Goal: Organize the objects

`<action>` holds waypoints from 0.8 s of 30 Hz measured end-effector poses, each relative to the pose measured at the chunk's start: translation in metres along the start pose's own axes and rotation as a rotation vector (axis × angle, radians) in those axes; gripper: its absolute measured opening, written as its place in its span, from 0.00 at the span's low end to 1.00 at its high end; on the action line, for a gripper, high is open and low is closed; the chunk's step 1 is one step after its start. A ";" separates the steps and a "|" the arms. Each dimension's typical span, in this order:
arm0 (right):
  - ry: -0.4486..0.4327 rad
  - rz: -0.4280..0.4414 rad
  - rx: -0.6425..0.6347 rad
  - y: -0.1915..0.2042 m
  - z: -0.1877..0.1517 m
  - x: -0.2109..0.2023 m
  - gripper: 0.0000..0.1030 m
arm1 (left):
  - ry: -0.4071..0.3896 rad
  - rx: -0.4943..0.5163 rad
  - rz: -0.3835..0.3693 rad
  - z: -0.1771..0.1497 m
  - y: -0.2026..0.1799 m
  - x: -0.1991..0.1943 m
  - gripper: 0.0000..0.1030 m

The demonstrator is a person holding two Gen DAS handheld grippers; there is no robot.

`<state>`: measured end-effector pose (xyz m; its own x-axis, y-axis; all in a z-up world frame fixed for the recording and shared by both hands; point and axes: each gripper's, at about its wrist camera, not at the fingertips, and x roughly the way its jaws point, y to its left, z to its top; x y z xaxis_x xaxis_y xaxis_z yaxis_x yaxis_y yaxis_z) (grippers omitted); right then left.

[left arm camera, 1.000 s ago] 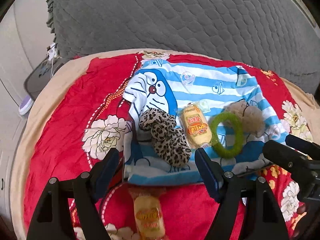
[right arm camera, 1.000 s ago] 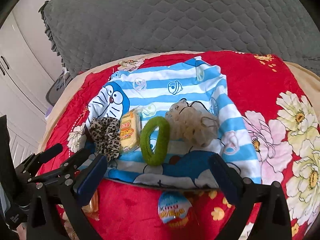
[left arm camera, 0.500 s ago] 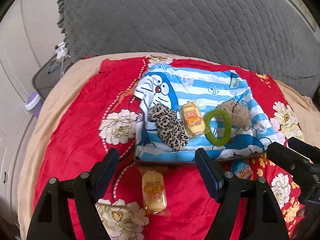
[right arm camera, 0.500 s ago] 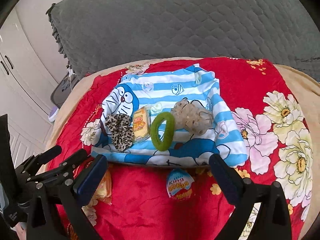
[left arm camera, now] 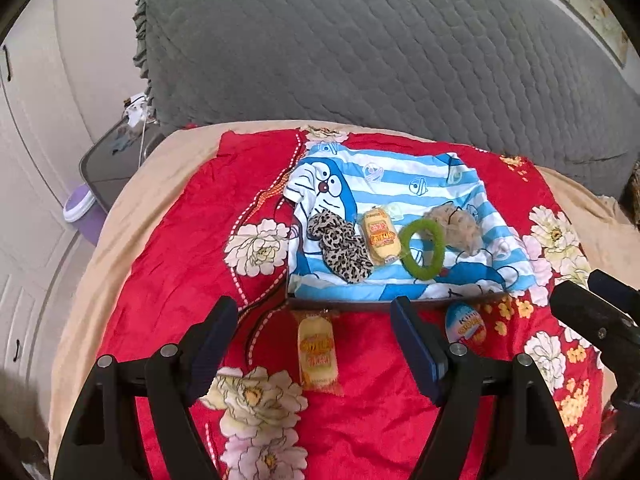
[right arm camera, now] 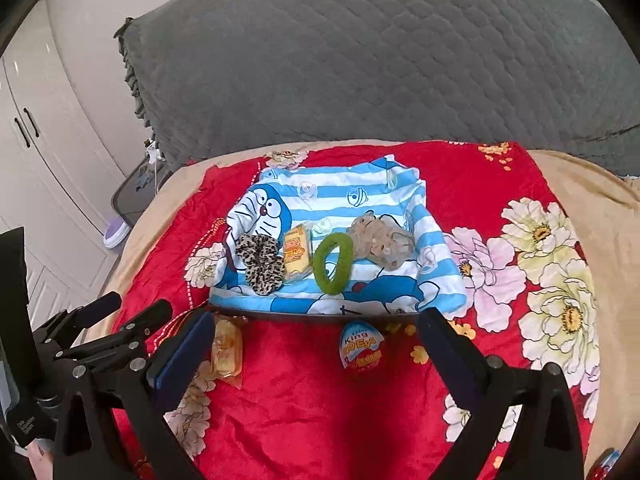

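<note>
The print on the snack wrappers is too small to read, and the box under the blue-striped cartoon cloth (right arm camera: 360, 196) shows only as a dark front edge. On that cloth four things lie in a row: a leopard scrunchie (right arm camera: 261, 262), a yellow snack pack (right arm camera: 297, 254) touching it, a green hair ring (right arm camera: 333, 263) and a beige scrunchie (right arm camera: 382, 242). From the right gripper (right arm camera: 316, 354), whose jaws stand wide with nothing between them, the row lies toward 12 o'clock, well apart. A chocolate egg (right arm camera: 361, 346) lies on the red floral blanket (right arm camera: 304, 412) between its fingers, untouched. The left gripper (left arm camera: 314, 346) is also wide and empty; a second snack pack (left arm camera: 317, 354) lies between its fingers, the row at 12 to 1 o'clock. A grey quilted cushion (right arm camera: 380, 60) rises behind; white cupboard doors (right arm camera: 36, 152) stand at 9 o'clock
</note>
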<state>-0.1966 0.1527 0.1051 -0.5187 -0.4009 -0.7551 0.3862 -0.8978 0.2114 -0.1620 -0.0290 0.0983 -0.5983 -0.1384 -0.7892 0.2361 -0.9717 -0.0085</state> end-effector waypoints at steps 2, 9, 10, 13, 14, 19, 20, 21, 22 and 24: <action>-0.010 0.005 -0.008 0.003 -0.003 -0.009 0.99 | -0.012 -0.003 -0.005 -0.004 0.001 -0.011 0.77; -0.053 0.006 -0.025 0.011 -0.016 -0.043 0.99 | -0.045 -0.002 -0.022 -0.020 0.002 -0.048 0.77; -0.055 0.010 -0.021 0.011 -0.017 -0.047 0.99 | -0.050 0.001 -0.022 -0.022 0.002 -0.053 0.77; -0.061 0.025 -0.009 0.013 -0.019 -0.058 0.99 | -0.059 0.002 -0.029 -0.025 0.003 -0.066 0.77; -0.062 0.029 -0.007 0.015 -0.020 -0.062 0.99 | -0.067 -0.002 -0.030 -0.027 0.004 -0.072 0.77; -0.087 0.030 -0.010 0.018 -0.024 -0.085 0.99 | -0.100 0.011 -0.043 -0.032 0.003 -0.097 0.77; -0.094 0.028 -0.008 0.019 -0.024 -0.089 0.99 | -0.105 0.019 -0.040 -0.033 0.002 -0.102 0.77; -0.096 0.027 -0.007 0.019 -0.025 -0.092 0.99 | -0.110 0.022 -0.037 -0.034 0.001 -0.106 0.77; -0.097 0.028 -0.009 0.020 -0.026 -0.095 0.99 | -0.117 0.023 -0.033 -0.036 0.001 -0.110 0.77; -0.103 0.026 -0.015 0.022 -0.030 -0.101 0.99 | -0.123 0.025 -0.038 -0.042 0.000 -0.117 0.77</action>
<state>-0.1127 0.1790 0.1670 -0.5838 -0.4416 -0.6813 0.4120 -0.8842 0.2201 -0.0600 -0.0051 0.1654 -0.6966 -0.1220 -0.7070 0.1926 -0.9811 -0.0205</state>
